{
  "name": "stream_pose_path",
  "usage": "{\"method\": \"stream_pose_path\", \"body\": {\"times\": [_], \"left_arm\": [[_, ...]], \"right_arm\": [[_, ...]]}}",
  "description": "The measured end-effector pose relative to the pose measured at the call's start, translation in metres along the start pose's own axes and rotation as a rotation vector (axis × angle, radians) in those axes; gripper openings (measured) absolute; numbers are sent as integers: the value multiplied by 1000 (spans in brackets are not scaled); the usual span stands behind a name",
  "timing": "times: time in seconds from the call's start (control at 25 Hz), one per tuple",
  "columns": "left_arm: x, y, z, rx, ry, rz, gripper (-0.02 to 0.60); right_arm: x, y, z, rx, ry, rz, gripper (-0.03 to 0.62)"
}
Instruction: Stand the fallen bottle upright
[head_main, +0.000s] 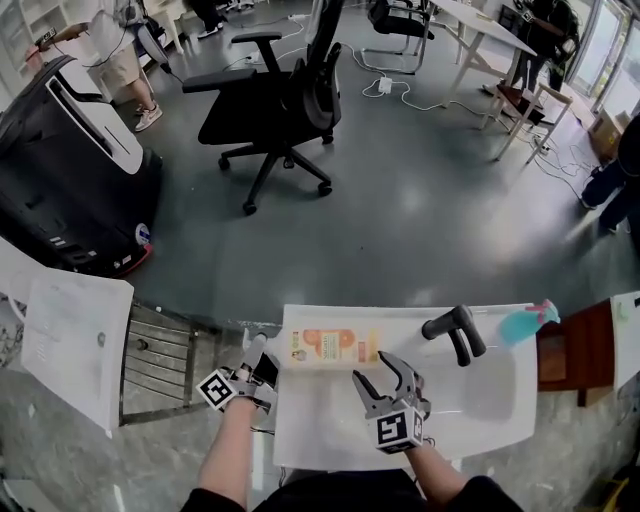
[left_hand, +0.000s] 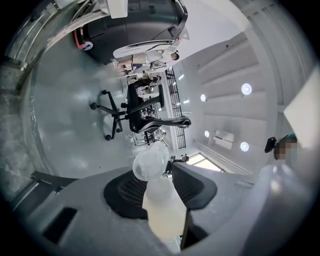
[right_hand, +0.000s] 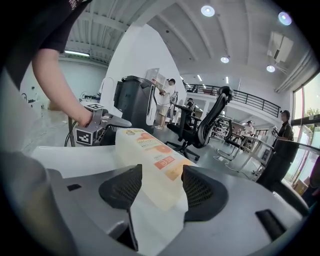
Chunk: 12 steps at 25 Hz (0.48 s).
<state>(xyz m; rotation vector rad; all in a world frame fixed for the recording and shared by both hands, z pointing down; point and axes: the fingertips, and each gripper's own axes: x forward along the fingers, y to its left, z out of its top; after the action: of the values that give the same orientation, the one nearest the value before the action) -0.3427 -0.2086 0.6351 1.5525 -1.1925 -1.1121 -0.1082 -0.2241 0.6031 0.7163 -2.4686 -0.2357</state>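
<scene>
A pale bottle (head_main: 330, 345) with an orange label lies on its side across the white table (head_main: 480, 400), cap end to the left. My left gripper (head_main: 262, 358) is at that cap end. In the left gripper view the white cap (left_hand: 150, 161) pokes out past the pads, and the left gripper (left_hand: 160, 190) is shut on the neck. My right gripper (head_main: 368, 365) stands open at the bottle's base end. In the right gripper view the bottle (right_hand: 150, 155) runs away from between the wide jaws of the right gripper (right_hand: 161, 187) toward the left gripper (right_hand: 95, 127).
A black handle-shaped tool (head_main: 455, 332) and a blue spray bottle (head_main: 525, 322) lie at the table's far right. A brown stool (head_main: 565, 350) stands beside it, a metal rack (head_main: 160, 350) and white board (head_main: 70, 340) to the left. A black office chair (head_main: 280, 100) stands beyond.
</scene>
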Motion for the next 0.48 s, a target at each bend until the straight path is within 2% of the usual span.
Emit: {"method": "stream_pose_path", "body": {"times": [0.24,0.48], "left_arm": [[0,-6,-2,4,26,11,150],[7,-34,3,92,81,-19,147]], "right_arm": [[-3,-2,0,7,3,3,253],[-2,-3,-2,34,12,0,255]]}}
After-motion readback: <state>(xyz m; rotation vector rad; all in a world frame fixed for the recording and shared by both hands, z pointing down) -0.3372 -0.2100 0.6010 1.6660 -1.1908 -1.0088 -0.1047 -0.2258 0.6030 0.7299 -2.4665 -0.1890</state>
